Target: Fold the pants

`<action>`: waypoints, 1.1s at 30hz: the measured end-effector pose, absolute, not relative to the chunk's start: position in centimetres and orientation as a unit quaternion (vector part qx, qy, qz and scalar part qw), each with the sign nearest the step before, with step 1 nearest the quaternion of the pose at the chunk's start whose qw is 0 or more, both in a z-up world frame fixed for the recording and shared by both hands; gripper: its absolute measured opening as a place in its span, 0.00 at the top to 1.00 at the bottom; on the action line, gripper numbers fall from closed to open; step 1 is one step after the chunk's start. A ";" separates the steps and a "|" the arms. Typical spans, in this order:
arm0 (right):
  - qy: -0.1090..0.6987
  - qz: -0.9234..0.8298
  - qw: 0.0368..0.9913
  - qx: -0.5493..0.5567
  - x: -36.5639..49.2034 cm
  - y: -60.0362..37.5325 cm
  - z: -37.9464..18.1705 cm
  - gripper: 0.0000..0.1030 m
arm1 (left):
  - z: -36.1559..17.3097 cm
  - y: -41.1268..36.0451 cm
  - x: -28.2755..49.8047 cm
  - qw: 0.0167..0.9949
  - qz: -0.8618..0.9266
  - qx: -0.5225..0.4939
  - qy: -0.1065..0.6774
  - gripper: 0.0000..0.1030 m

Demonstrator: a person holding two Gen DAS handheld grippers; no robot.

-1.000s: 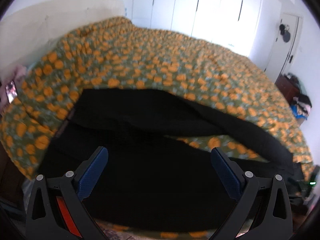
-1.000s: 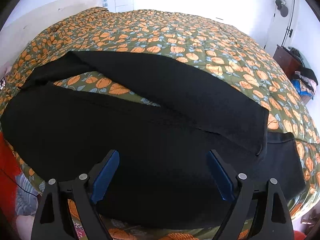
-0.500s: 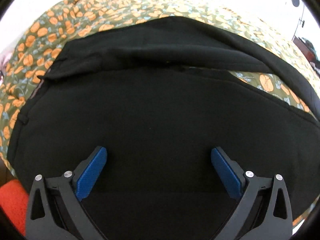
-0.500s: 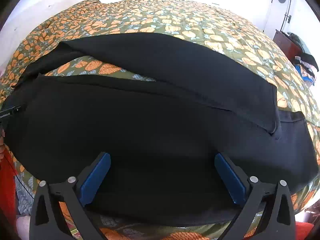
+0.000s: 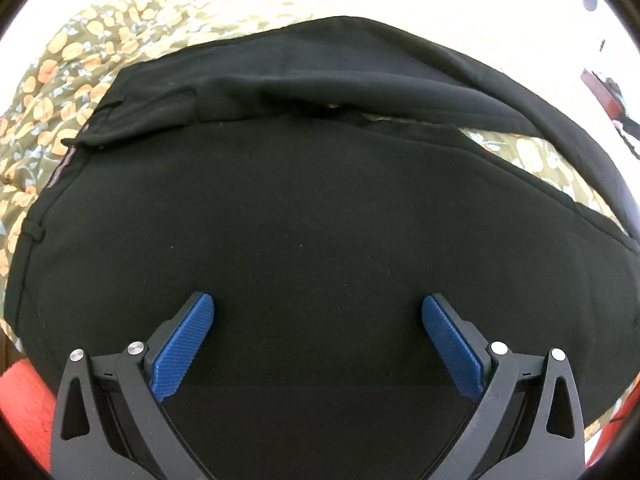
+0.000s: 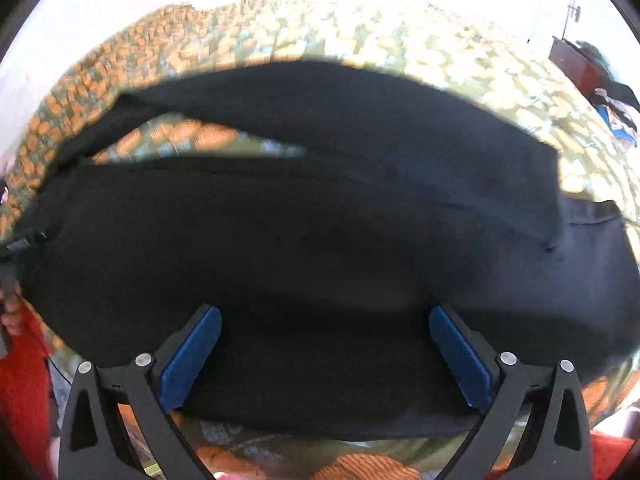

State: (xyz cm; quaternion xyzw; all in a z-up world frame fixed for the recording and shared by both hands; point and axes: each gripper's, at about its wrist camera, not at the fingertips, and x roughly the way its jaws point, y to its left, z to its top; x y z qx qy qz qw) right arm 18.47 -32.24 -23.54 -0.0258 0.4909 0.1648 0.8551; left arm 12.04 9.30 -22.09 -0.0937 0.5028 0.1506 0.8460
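Black pants lie spread across a bed with an orange-flowered green quilt. Their waistband end is at the left of the left wrist view, and the far leg lies over the near one as a long band. My left gripper hovers close over the near part, jaws wide open, nothing between the blue pads. In the right wrist view the pants fill the middle, leg hems at the right. My right gripper is open wide above the near leg edge, its pads clear of the cloth.
The quilt stretches behind the pants to white walls. A dark wooden cabinet with clothes stands at the far right. Red cloth shows at the lower left, and a person's hand at the left edge.
My left gripper dropped close to the pants, which now fill its view. My right gripper's jaws spread a little wider and it tipped down slightly toward the near leg.
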 end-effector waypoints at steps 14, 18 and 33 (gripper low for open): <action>0.423 0.151 0.781 0.433 21.4 -45.8 -24.4 0.03 | -22.3 8.9 11.7 0.856 0.171 -0.084 0.481 0.00; 0.408 0.117 0.766 0.483 22.9 -47.5 -24.7 0.17 | -22.3 8.8 11.8 0.857 0.175 -0.082 0.477 0.00; 0.452 0.012 0.765 0.459 25.8 -48.0 -25.8 0.83 | -22.4 9.0 11.9 0.858 0.175 -0.079 0.476 0.00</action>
